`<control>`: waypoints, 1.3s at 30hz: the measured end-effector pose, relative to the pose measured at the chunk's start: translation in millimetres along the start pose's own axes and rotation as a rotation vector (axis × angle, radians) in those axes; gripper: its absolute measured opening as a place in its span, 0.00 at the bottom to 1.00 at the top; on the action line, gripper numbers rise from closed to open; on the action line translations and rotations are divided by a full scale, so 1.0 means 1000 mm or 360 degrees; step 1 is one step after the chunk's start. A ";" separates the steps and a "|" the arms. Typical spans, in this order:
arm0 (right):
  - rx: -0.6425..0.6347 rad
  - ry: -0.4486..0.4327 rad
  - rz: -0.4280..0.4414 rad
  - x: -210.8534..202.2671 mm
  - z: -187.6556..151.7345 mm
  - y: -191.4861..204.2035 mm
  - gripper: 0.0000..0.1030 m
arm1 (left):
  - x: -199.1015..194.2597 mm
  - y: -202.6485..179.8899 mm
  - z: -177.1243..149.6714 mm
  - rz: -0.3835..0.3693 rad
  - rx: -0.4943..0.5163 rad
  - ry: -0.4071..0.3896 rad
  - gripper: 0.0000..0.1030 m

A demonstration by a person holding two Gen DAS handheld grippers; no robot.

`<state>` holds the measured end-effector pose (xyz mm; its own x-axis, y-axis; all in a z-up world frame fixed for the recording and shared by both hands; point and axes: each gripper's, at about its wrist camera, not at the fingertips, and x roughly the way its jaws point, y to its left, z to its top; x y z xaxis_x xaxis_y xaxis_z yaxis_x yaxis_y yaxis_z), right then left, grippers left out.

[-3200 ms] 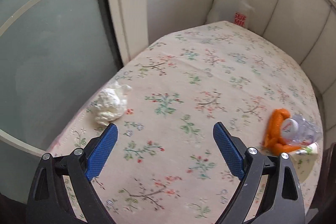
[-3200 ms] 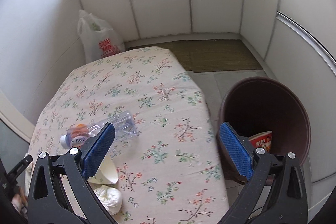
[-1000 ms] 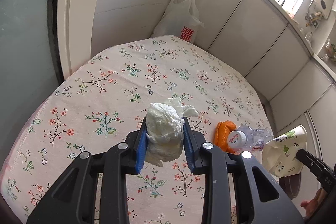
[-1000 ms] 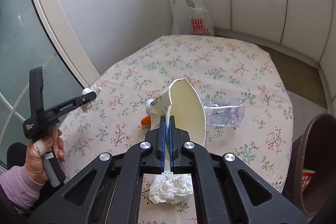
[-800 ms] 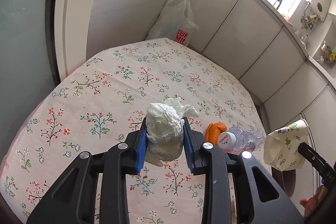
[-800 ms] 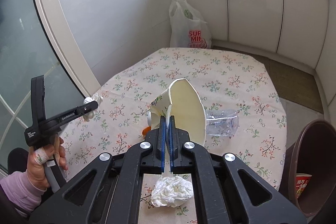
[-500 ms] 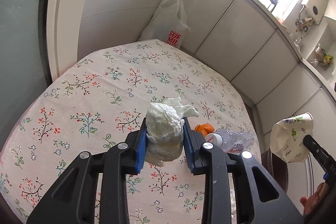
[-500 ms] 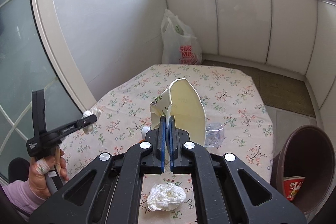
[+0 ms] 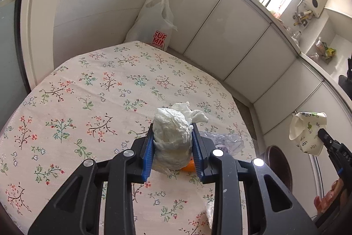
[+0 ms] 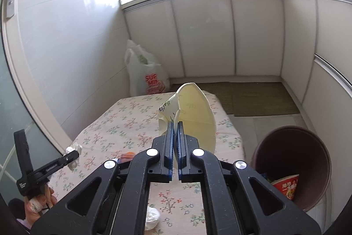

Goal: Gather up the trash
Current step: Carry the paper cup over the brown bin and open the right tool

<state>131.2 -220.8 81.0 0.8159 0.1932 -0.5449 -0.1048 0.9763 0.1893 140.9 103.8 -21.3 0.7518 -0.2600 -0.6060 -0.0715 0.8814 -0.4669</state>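
Note:
My left gripper [image 9: 172, 142] is shut on a crumpled white tissue ball [image 9: 172, 136] and holds it above the floral table [image 9: 99, 89]. My right gripper [image 10: 175, 136] is shut on the rim of a crushed paper cup [image 10: 193, 116], lifted above the table's right side. The cup also shows in the left wrist view [image 9: 308, 133]. A clear plastic bottle [image 9: 226, 142] and orange peel [image 9: 190, 165] lie on the table behind the tissue. A second tissue ball [image 10: 153, 216] lies on the table near its front edge. A brown trash bin [image 10: 308, 147] stands on the floor at the right, with a red noodle cup [image 10: 286, 187] inside.
A white plastic shopping bag [image 10: 145, 76] stands in the far corner behind the table. White cabinet panels [image 10: 253, 36] ring the room. A woven mat [image 10: 253, 98] covers the floor beyond the bin. A glass door [image 9: 8, 36] is at the left.
Both grippers closed on their items since the earliest frames. Over the last second both have risen, and the right gripper has carried the cup toward the bin side.

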 end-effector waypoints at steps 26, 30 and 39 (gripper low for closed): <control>0.0403 -0.0105 -0.0534 -0.020 -0.013 -0.140 0.02 | 0.039 -0.117 -0.020 -0.0255 0.0235 0.0142 0.30; 0.0499 -0.0085 -0.0600 -0.018 -0.018 -0.161 0.02 | 0.043 -0.143 -0.025 -0.0301 0.0292 0.0165 0.30; 0.0652 0.0017 -0.0737 -0.010 -0.029 -0.196 0.52 | 0.055 -0.203 -0.035 -0.0417 0.0401 0.0216 0.30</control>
<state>127.3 -411.0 25.3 0.7186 -0.2384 -0.6533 0.4873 0.8429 0.2283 173.8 -102.9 17.3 0.6282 -0.5244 -0.5748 0.2878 0.8429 -0.4546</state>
